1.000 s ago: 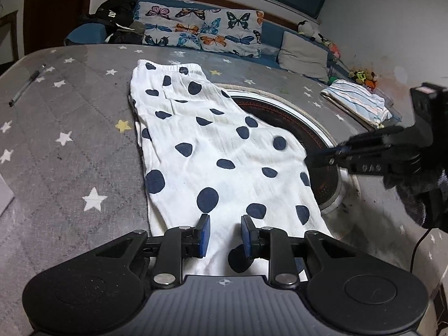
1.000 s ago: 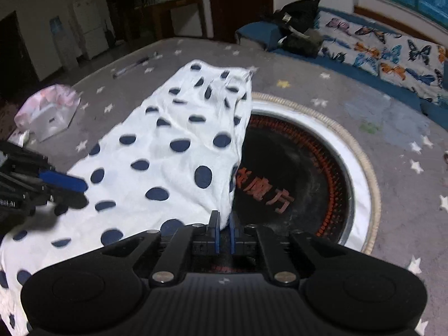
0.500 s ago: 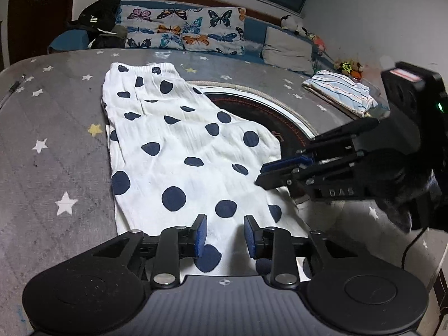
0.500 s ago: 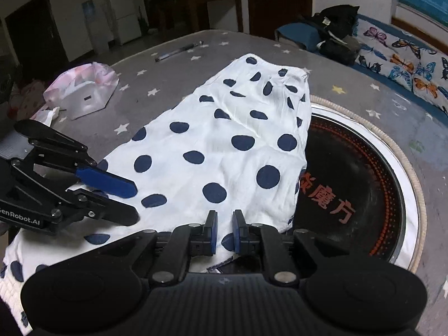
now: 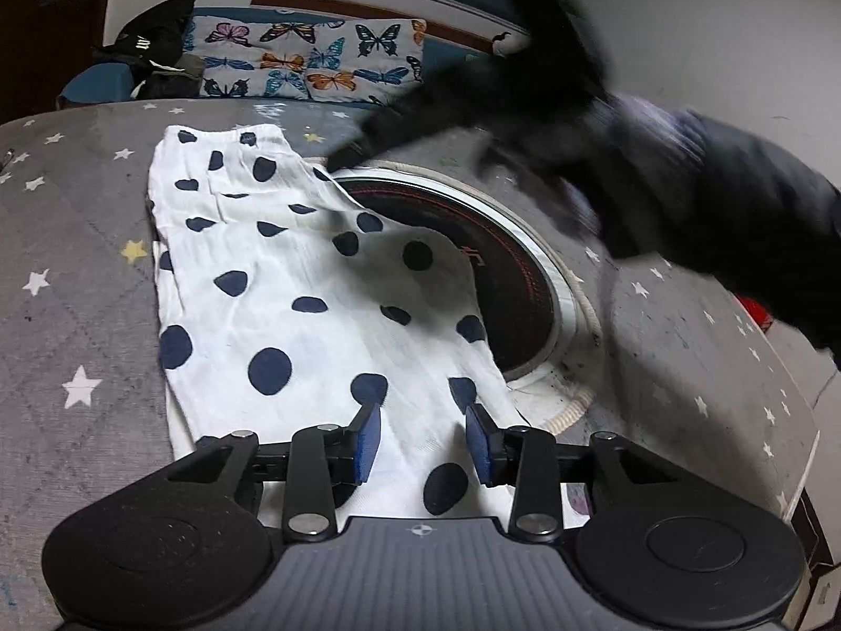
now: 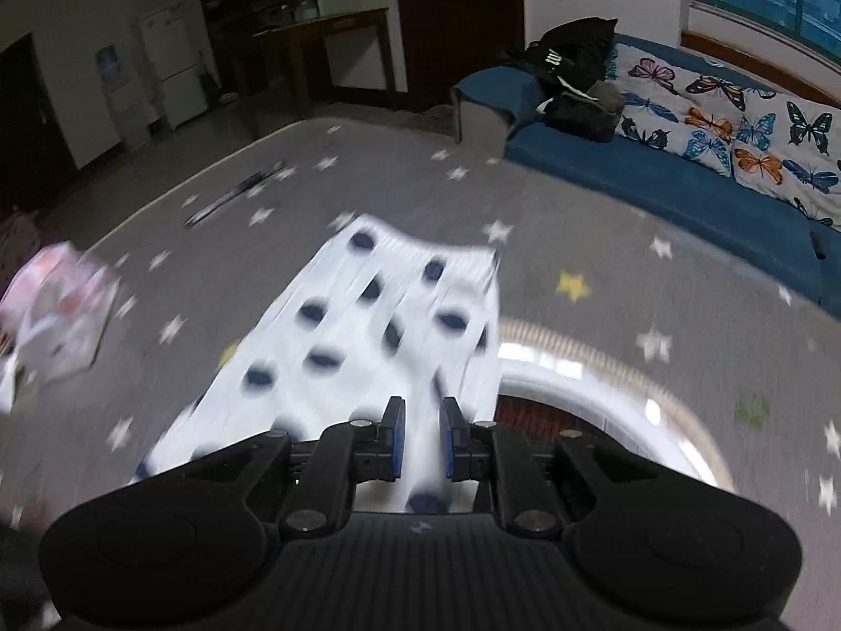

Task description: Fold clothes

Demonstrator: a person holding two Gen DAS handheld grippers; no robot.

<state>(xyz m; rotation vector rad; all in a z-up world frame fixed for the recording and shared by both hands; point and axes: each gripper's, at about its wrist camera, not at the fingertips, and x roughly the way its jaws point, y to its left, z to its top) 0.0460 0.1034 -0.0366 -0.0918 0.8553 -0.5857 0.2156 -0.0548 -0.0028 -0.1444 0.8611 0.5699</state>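
Observation:
A white garment with dark blue polka dots (image 5: 294,284) lies flat and lengthwise on the grey star-print table cover (image 5: 79,263). Its right edge overlaps a round black inset disc (image 5: 504,273). My left gripper (image 5: 423,434) hovers open over the garment's near end, with cloth showing between the blue pads. In the left wrist view my right gripper (image 5: 349,152) is a dark blur reaching across to the garment's far right corner. Its own view shows the right gripper (image 6: 423,436) open and low over the garment (image 6: 368,326), near the waistband end, with nothing clamped.
A dark sleeve (image 5: 736,221) crosses above the disc. Beyond the table stands a blue sofa with a butterfly cushion (image 5: 310,63) and a black bag (image 5: 152,47). A pen (image 6: 236,194) and a pink-white plastic bag (image 6: 58,315) lie on the table's far side.
The right gripper has swung from the garment's near end up over it to the far end, its jaws slightly wider. The left gripper has opened wider and stayed at the near end.

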